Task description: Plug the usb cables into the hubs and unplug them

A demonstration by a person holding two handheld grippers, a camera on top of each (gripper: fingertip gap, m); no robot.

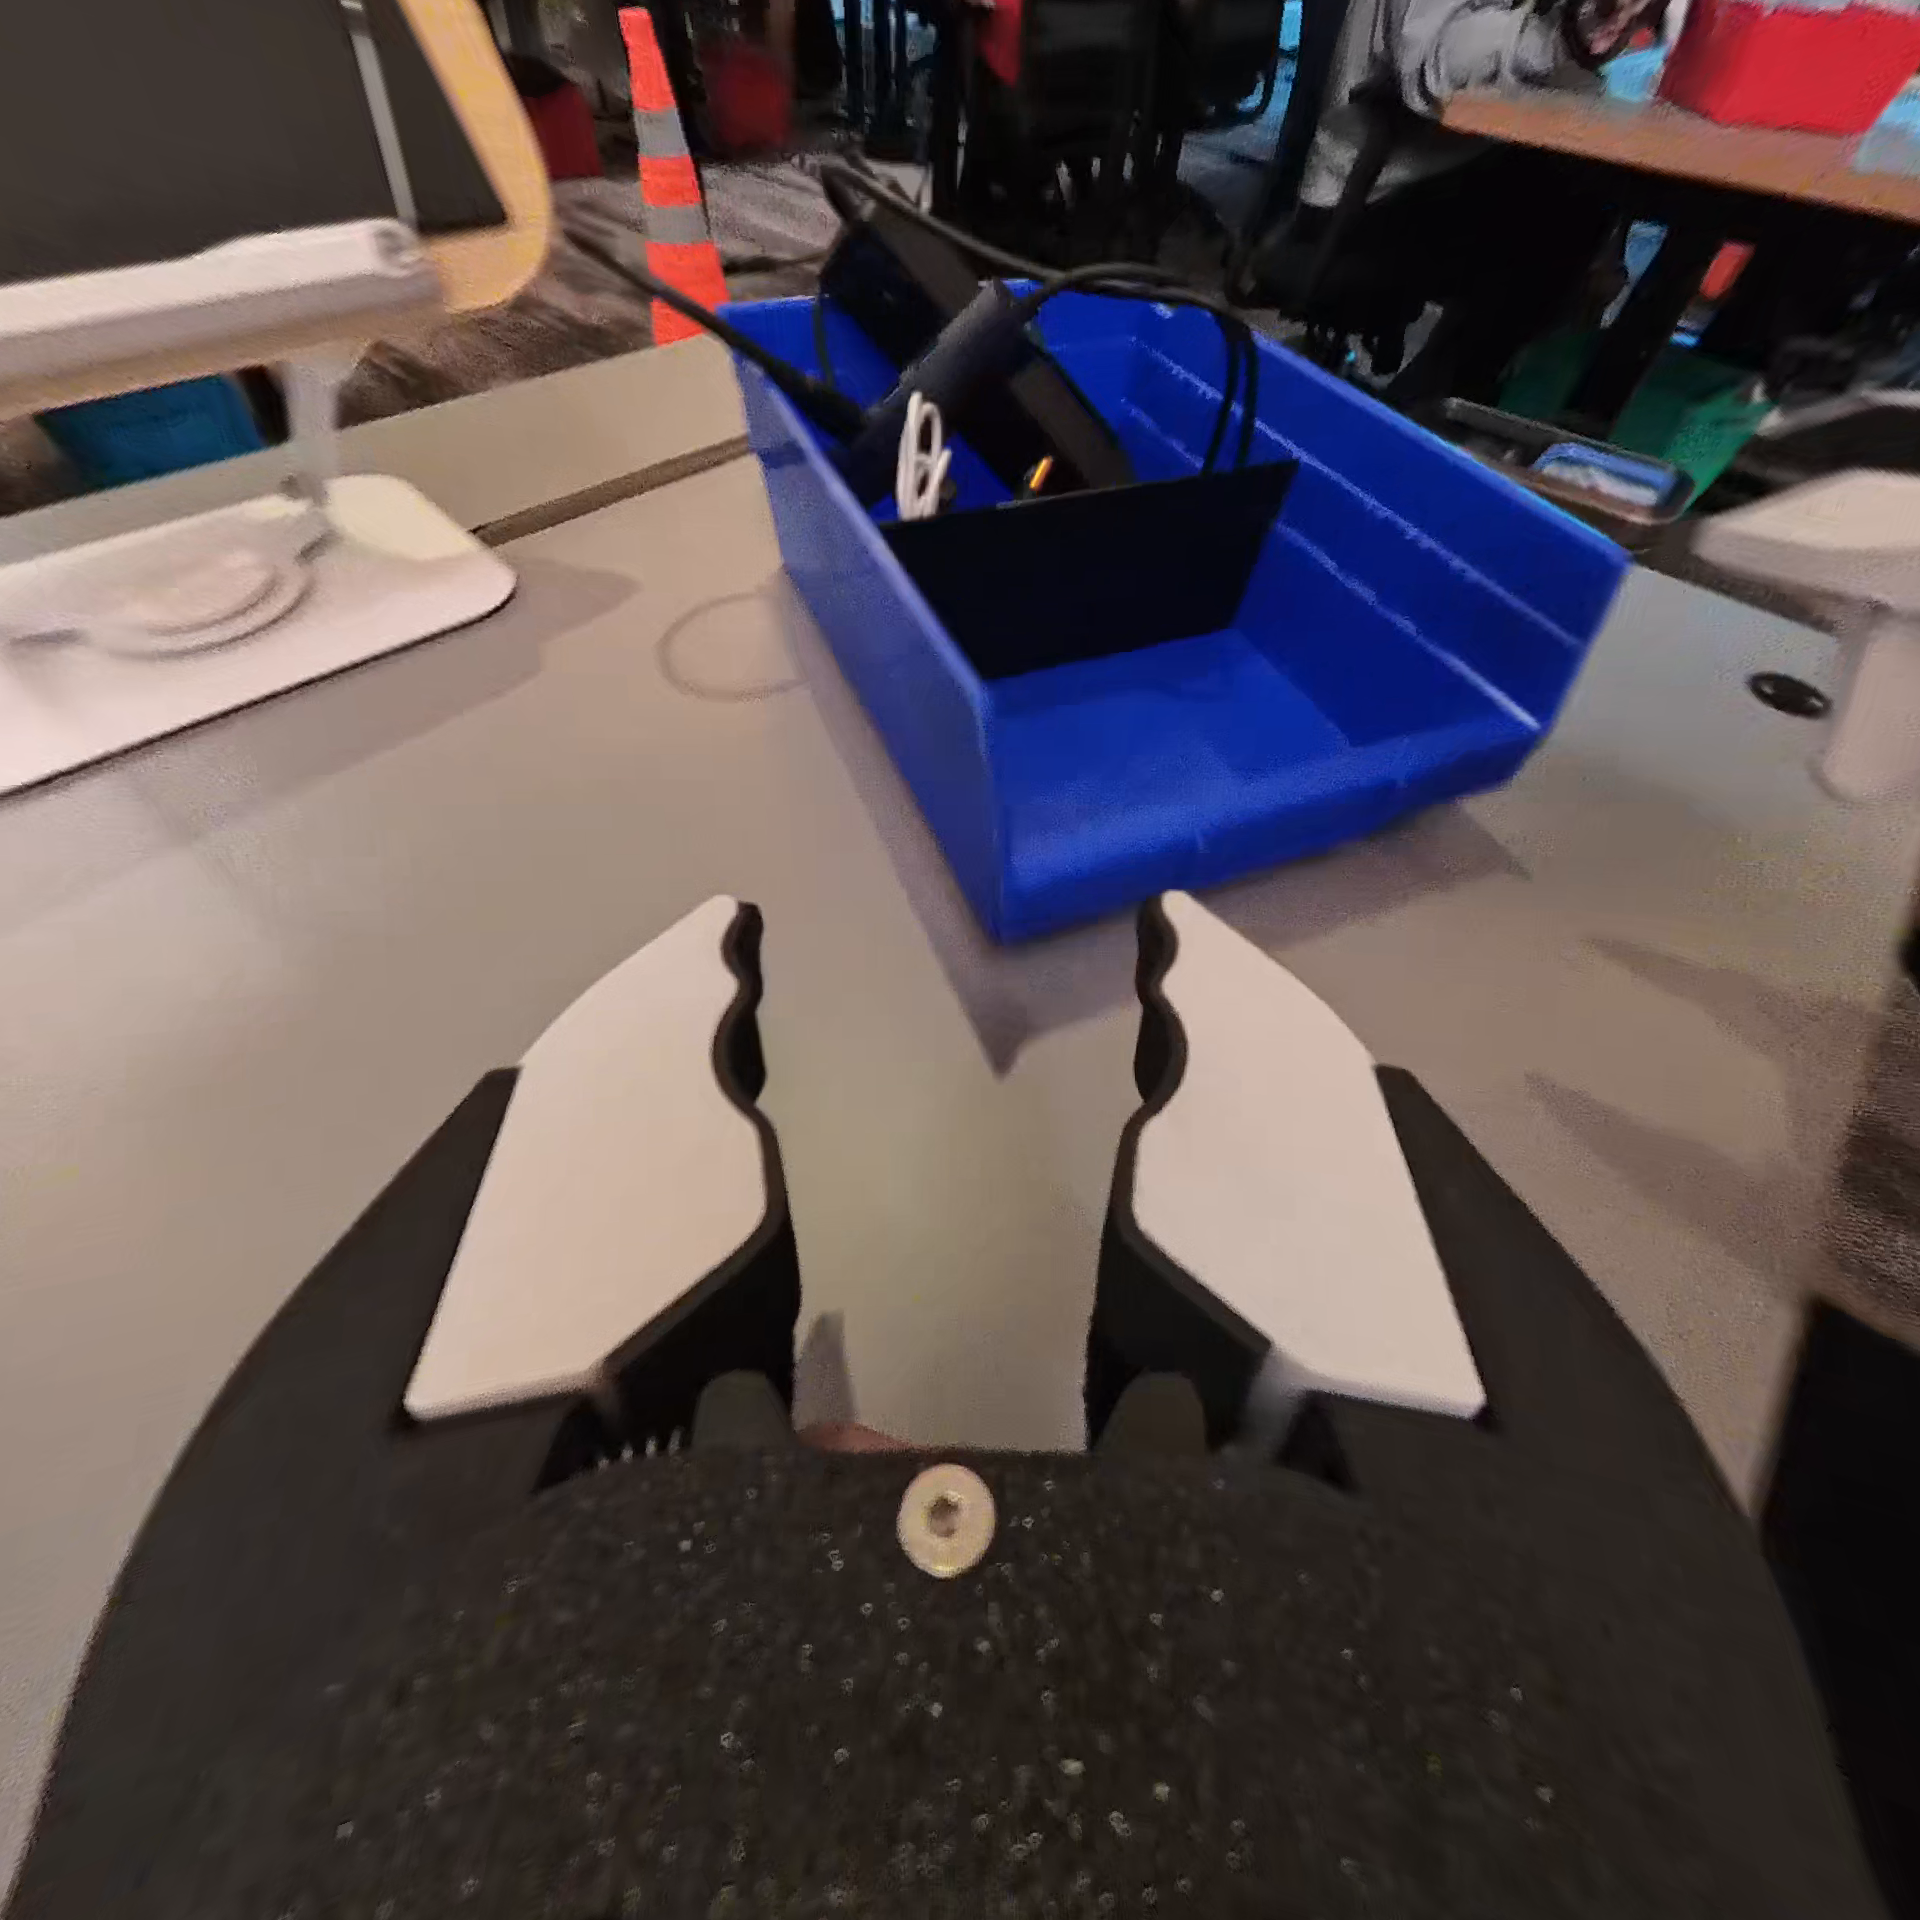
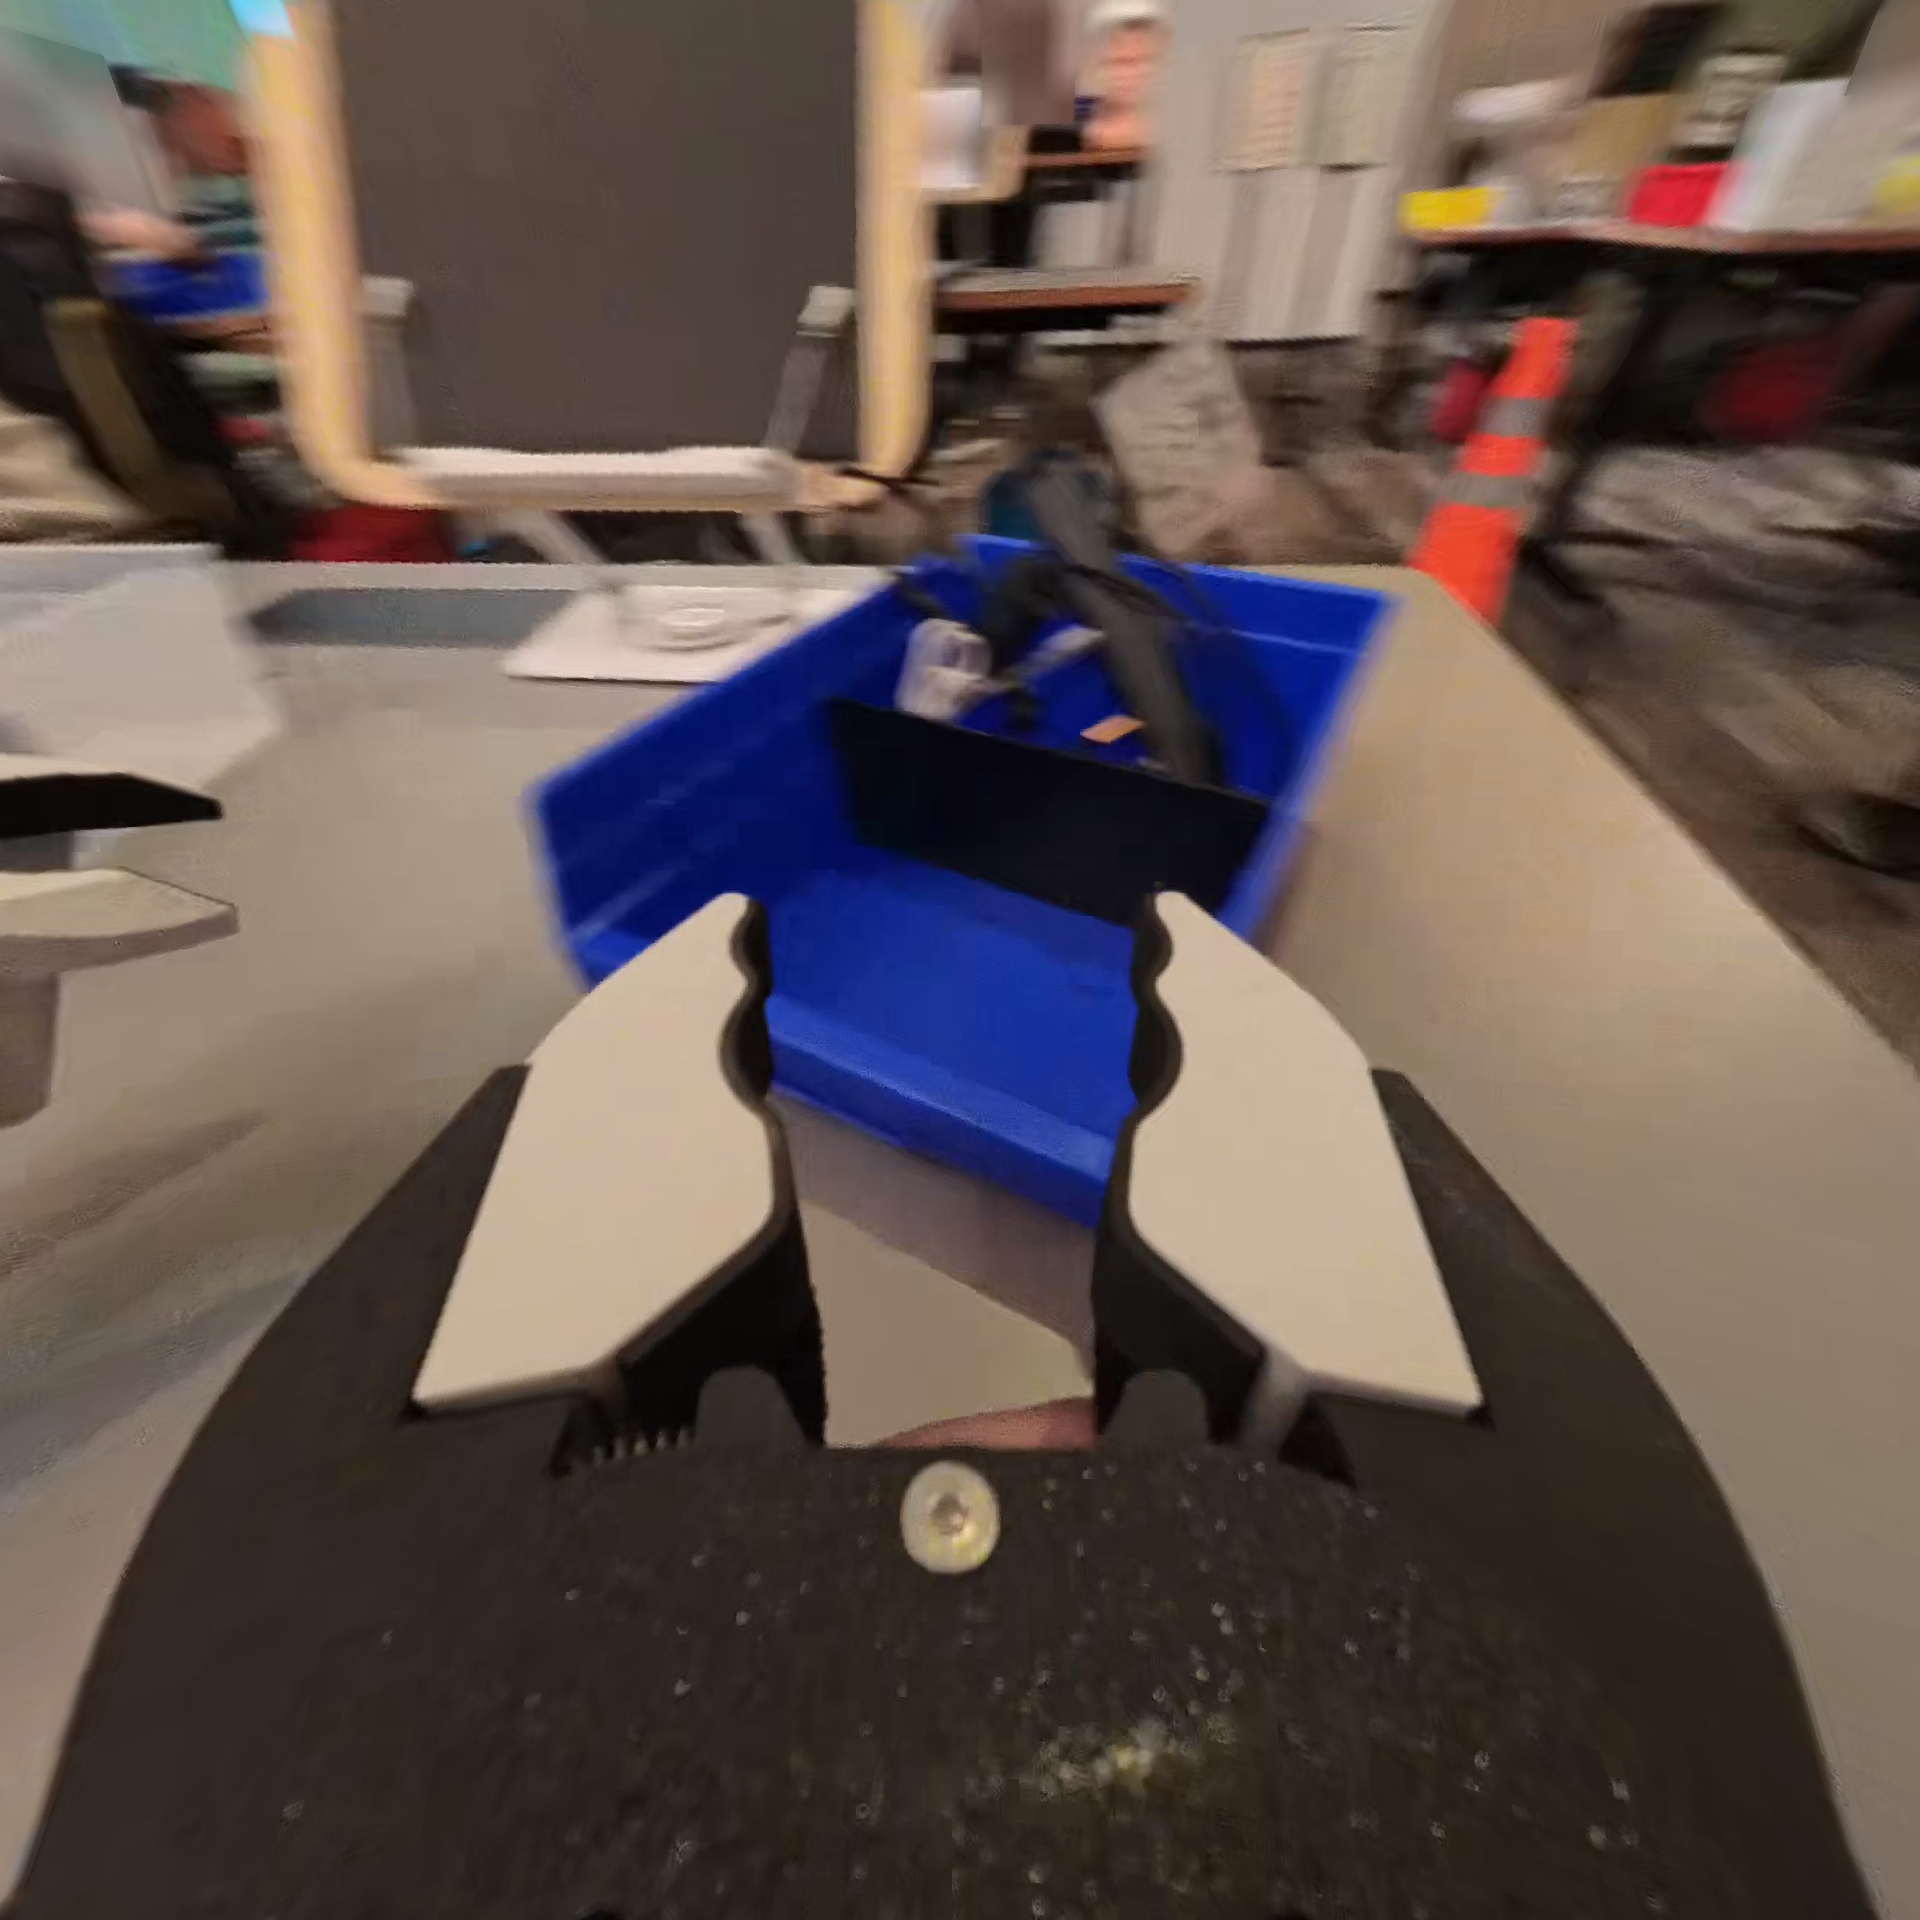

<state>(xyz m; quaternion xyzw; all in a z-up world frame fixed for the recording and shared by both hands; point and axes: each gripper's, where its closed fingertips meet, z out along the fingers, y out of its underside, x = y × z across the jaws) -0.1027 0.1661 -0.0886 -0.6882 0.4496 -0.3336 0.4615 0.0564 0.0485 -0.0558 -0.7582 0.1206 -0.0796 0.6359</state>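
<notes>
Both tools hang over the pale grey tabletop [image 1: 364, 987], short of the work.

Left gripper [image 1: 943, 920]: jaws spread, nothing between them, only bare table seen through the gap. Right gripper [image 2: 948, 914]: jaws likewise spread and empty; this view is smeared by motion.

Task's things sit in the blue plastic open-top bin [image 1: 1403, 582], ahead and slightly to the right of the left gripper. A black flat divider panel [image 1: 1081, 566] stands across the bin. Near compartment is bare. Far compartment holds the lot: a dark slim bar-shaped hub [image 1: 966, 364] leaning up out of the far-left corner, long axis running away and up from the camera; a coiled white cable [image 1: 923, 468] just beside its lower end; thin black cables [image 1: 1231, 384] looping over the rear. Plug ends too small to make out.

In the right wrist view the bin's near wall [image 2: 935, 1122] shows directly between the fingertips, so the right gripper looks nearer; the left stands well back.

Judgement: the reach must pass over the divider into the far compartment, jaws closing across the hub's narrow width, not along its length. Nothing plugged by these tools yet, as far as visible.

Beyond the table: an orange traffic cone [image 1: 670, 177].
</notes>
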